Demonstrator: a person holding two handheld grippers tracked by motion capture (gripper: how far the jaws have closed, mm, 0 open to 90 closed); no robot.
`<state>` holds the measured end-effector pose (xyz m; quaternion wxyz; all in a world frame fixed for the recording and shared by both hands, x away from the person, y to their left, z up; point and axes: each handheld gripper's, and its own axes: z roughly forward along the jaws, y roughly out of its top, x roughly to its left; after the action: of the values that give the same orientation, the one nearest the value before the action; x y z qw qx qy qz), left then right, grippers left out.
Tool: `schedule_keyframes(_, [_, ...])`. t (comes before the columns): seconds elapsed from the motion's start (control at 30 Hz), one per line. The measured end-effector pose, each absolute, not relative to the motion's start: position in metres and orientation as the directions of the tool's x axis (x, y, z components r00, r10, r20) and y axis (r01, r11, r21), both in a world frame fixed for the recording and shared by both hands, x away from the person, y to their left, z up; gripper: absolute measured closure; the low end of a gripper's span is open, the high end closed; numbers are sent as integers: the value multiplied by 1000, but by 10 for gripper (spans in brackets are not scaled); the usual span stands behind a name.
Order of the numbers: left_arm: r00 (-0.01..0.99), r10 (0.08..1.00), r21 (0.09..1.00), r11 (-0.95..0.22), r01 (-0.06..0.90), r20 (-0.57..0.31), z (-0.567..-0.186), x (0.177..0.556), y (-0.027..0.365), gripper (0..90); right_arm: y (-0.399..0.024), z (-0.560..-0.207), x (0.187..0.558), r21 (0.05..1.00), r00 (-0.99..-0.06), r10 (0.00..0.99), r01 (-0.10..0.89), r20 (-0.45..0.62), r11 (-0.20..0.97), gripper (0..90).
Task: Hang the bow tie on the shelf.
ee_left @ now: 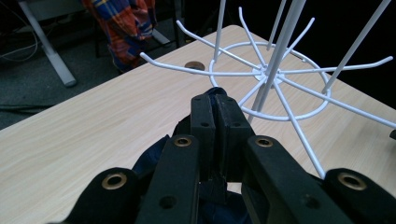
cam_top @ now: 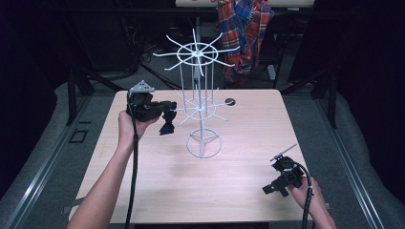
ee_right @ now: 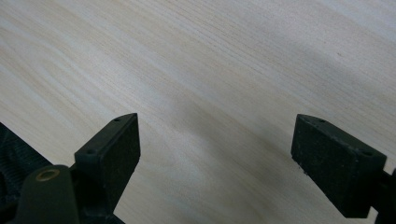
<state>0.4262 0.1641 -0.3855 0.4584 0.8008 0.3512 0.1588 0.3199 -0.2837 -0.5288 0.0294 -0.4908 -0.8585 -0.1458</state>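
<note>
Pinching a small dark navy cloth piece [ee_left: 215, 95], the left gripper [cam_top: 167, 110] sat at nine o'clock of the white wire hook rack [cam_top: 201, 107]. The right gripper [cam_top: 274, 187] rested wide apart at five o'clock on the pale wooden table [cam_top: 239, 143].

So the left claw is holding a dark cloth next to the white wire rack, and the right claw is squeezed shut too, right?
Not quite. The right claw is wide open over the bare table, as the right gripper view shows. The left claw does hold the dark cloth by the white wire rack.

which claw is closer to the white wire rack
Left. The left claw, shut on a dark cloth, sits right beside the white wire rack, at its lower ring of arms. The right claw is well apart, open over the table near its front right corner.
</note>
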Motion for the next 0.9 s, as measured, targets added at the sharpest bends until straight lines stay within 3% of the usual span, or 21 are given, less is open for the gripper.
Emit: schedule_keyframes(0.9, [725, 687, 833, -370, 413, -54, -390, 429, 145, 866, -284, -529, 319, 227, -508, 837, 856, 205, 464, 154])
